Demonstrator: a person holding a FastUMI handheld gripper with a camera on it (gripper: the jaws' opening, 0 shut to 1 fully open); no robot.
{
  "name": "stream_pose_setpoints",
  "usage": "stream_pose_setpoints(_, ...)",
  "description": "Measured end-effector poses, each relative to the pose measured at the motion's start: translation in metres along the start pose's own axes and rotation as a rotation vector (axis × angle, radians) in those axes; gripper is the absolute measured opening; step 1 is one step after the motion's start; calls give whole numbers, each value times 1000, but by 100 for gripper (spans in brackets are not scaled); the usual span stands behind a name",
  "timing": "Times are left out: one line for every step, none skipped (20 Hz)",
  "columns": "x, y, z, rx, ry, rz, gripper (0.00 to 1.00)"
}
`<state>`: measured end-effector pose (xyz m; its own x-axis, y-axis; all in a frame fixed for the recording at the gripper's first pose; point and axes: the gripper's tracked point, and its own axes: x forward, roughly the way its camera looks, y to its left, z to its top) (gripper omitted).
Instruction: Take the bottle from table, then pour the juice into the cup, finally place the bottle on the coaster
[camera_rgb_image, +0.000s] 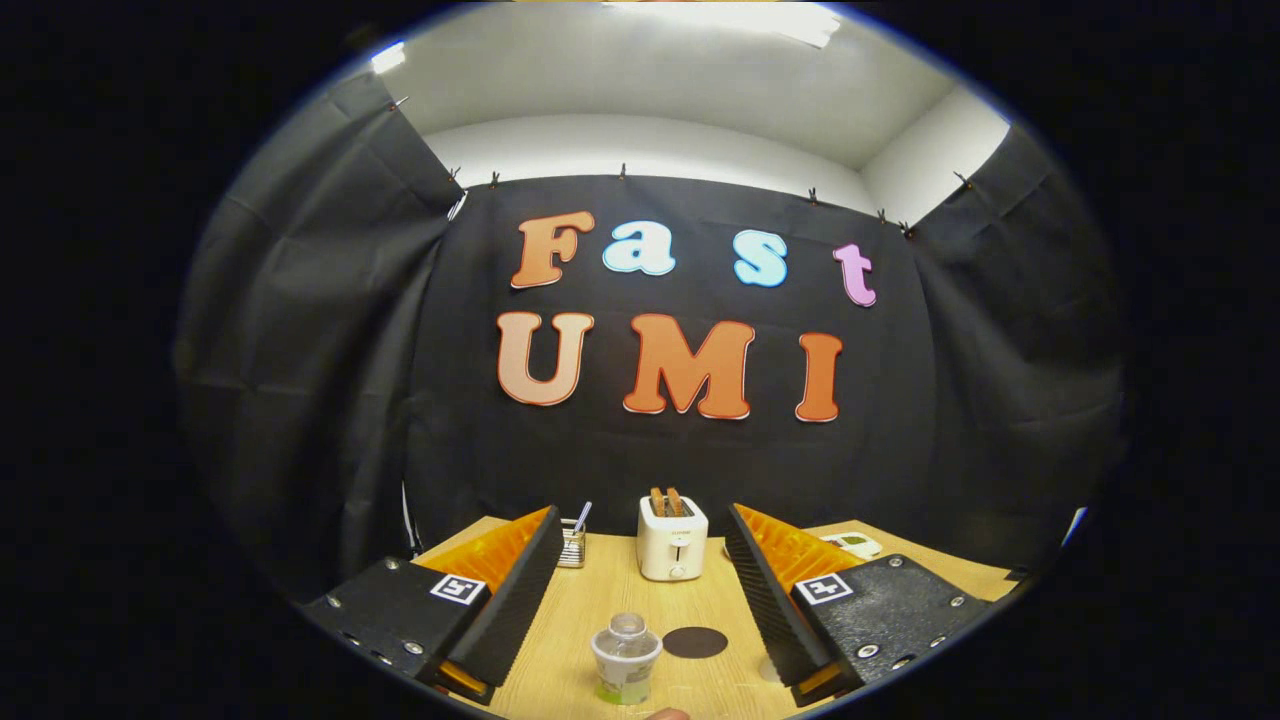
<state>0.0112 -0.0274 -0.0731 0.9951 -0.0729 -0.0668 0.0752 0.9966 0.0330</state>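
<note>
My gripper (641, 520) is open, held above the wooden table (590, 610) with nothing between its fingers. Below and between the fingers stands a small pale bottle (627, 657) with a clear domed cap and greenish liquid low inside. It stands upright and apart from both fingers. Just right of the bottle a dark round coaster (695, 642) lies flat on the table. A pale rounded edge (766, 668) peeks out beside the base of the right finger; I cannot tell what it is.
A white toaster (672, 538) with two slices in it stands at the back of the table, beyond the fingers. A small wire holder with a utensil (573, 545) is to its left. A white gadget (853, 544) lies at the back right. Black cloth walls the booth.
</note>
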Motion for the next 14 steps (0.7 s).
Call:
stream_pose_setpoints(0, 2, -10, -1, 13, -4, 97)
stream_pose_setpoints(1, 0, -20, -4, 18, -16, 97)
stream_pose_setpoints(1, -1, -30, -3, 28, -24, 97)
stream_pose_setpoints(1, 1, -42, -3, 32, -25, 97)
stream_pose_setpoints(3, 2, -53, -1, 38, -32, 97)
stream_pose_setpoints(4, 1, -62, 1, 42, -44, 97)
stream_pose_setpoints(3, 0, -69, 3, 44, -51, 97)
stream_pose_setpoints(2, -1, -78, 8, 48, -53, 97)
stream_pose_setpoints(1, 0, -87, 11, 54, -53, 97)
stream_pose_setpoints(4, -1, -95, 21, 62, -55, 97)
stream_pose_setpoints(7, 0, -104, 39, 71, -51, 97)
stream_pose_setpoints(8, 2, -115, 60, 81, -40, 97)
stream_pose_setpoints(10, 5, -125, 75, 102, -33, 97)
stream_pose_setpoints(11, 6, -138, 69, 122, -28, 97)
